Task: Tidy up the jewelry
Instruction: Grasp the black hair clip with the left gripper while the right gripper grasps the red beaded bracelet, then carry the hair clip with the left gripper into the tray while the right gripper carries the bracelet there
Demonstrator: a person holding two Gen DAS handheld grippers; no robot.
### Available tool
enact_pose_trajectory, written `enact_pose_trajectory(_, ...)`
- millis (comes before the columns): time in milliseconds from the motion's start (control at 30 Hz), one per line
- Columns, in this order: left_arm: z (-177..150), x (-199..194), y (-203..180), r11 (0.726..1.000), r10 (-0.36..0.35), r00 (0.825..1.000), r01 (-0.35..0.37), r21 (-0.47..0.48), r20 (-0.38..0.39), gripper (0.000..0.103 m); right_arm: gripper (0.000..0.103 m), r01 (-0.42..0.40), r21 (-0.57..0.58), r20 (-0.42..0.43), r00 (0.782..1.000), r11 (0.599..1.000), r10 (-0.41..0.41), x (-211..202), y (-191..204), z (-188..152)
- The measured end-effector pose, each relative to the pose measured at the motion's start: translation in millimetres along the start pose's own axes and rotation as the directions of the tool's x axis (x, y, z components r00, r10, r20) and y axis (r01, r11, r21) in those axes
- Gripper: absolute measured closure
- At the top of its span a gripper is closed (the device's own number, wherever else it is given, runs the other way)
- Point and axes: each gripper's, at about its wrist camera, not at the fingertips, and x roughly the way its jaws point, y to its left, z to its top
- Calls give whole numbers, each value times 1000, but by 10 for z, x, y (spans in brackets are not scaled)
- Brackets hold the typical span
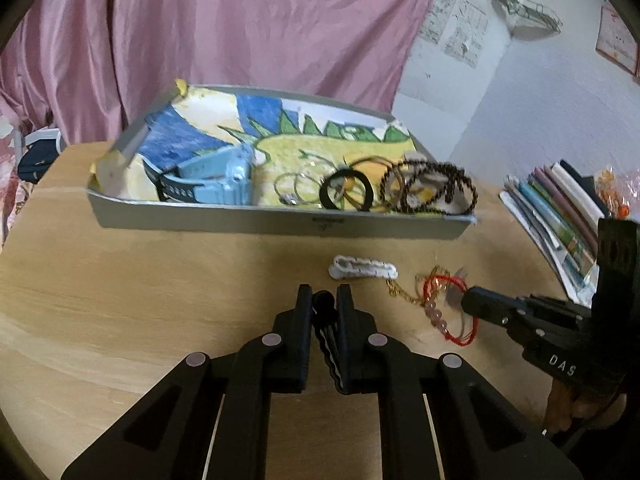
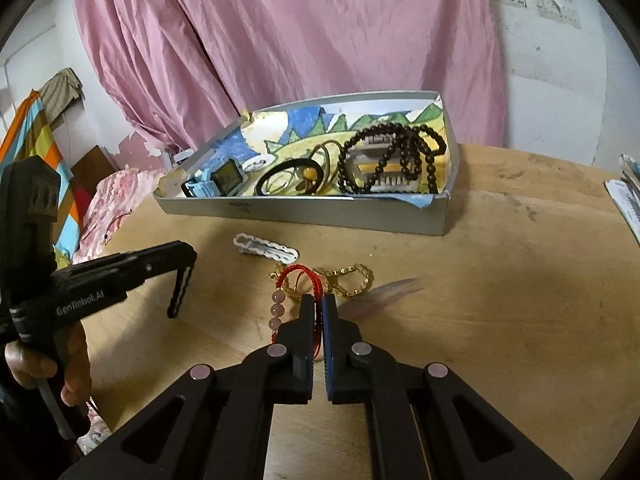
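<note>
Red bracelet [image 2: 310,280] pinched in the right gripper [image 2: 319,300] beside the gold chain [image 2: 354,280]; left gripper [image 1: 324,300] clamps a black clip [image 1: 323,308].

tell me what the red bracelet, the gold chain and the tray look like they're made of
Red bracelet: thin woven cord, matte, strung with a few glossy pale pink beads, glass or stone, can't tell which.
Gold chain: linked metal by the look, shiny yellow finish; real gold or plating can't be judged.
Tray: probably grey cardboard, flat matte walls with a frayed corner, lined with a crayon-coloured paper drawing.
</note>
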Motion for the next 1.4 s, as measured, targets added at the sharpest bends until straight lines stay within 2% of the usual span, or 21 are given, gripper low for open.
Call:
enact_pose_trajectory(300,276,-233,71,999,48,995,-50,21,86,94,99,1,-53,94,996,999,4,-198,155,352)
enact_pose_trajectory(433,437,-292,204,998,61,990,-62,0,130,94,99,13,-87,137,991,996,-1,-171,259,624)
enact_pose_trajectory(567,534,-285,393,998,60,988,-55,-45,145,94,99,-13,-101,154,988,995,28,-28,378,862)
enact_pose_trajectory(767,655,-175,760,989,81,986,-61,-138,145,94,99,-67,-74,141,987,995,77,275,527,1059)
enact_pose_trajectory(967,724,-81,1027,978,67,990,-41,-204,122,94,99,-40,-63,94,994,997,46,604,587,1103)
enact_pose_trajectory(1133,774,-22,1190,964,105,987,-72,-255,120,94,99,-15,-69,44,999,997,18,851,582,1078)
enact_pose_trajectory(1400,840,100,1322,953,107,988,-70,-294,111,94,99,6,-76,12,1000,997,-5,1024,583,1045)
